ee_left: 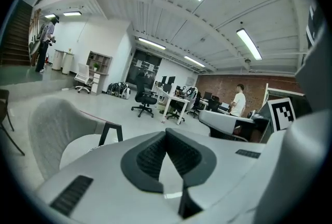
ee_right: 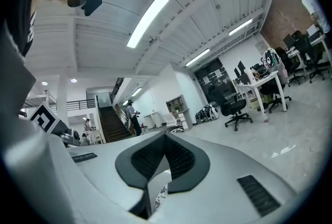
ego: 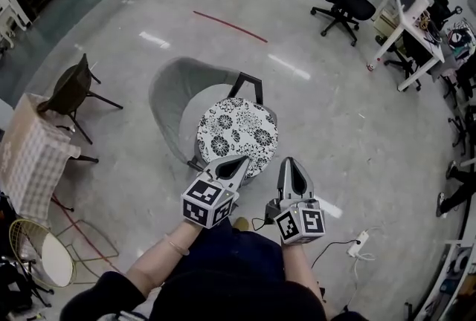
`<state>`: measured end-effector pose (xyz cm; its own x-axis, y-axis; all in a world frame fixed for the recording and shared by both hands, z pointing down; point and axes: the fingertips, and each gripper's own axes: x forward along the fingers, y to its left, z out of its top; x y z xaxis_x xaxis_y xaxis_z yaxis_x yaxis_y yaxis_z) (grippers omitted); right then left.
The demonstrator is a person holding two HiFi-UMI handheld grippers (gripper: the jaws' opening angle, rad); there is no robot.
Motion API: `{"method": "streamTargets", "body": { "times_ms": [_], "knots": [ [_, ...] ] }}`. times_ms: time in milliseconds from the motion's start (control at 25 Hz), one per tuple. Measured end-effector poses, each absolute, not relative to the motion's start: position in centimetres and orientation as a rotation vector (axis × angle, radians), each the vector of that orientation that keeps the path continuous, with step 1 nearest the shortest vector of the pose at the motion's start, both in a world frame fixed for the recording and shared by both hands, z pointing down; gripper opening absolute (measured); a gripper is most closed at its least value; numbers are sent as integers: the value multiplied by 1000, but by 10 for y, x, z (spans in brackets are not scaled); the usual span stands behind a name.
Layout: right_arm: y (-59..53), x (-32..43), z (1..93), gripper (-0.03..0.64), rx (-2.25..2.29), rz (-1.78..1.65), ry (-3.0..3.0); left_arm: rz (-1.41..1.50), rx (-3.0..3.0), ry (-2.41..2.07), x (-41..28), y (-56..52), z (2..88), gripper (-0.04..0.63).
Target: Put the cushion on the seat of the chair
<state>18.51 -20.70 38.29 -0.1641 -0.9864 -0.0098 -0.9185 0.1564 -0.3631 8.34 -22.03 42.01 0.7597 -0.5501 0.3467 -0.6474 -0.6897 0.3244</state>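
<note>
My left gripper (ego: 236,163) and right gripper (ego: 291,169) are clenched shut and empty at lower centre. The round floral cushion (ego: 238,135) sits just above them on the chair (ego: 172,93), nearer my left.

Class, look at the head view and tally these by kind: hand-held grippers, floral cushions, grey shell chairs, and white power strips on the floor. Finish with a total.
grippers: 2 (left gripper, right gripper)
floral cushion: 1
grey shell chair: 1
power strip: 1
Total: 5
</note>
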Motion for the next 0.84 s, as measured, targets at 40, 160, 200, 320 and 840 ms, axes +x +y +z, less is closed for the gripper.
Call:
{"method": "streamTargets", "body": {
  "times_ms": [40,160,200,320,840],
  "knots": [
    [-207,183,380,6,-1843,-394,2199,306,2515,-920,79,-220,421,15],
    [-212,177,373,6,-1818,-377,2230,290,2495,-944,71,-223,422,15],
    [-214,175,371,6,-1812,-370,2238,286,2497,-950,69,-225,420,15],
    [-218,170,369,6,-1806,-358,2253,276,2502,-960,65,-230,419,15],
    [-213,156,377,6,-1799,-403,2254,292,2476,-938,51,-229,429,15]
  ]
}}
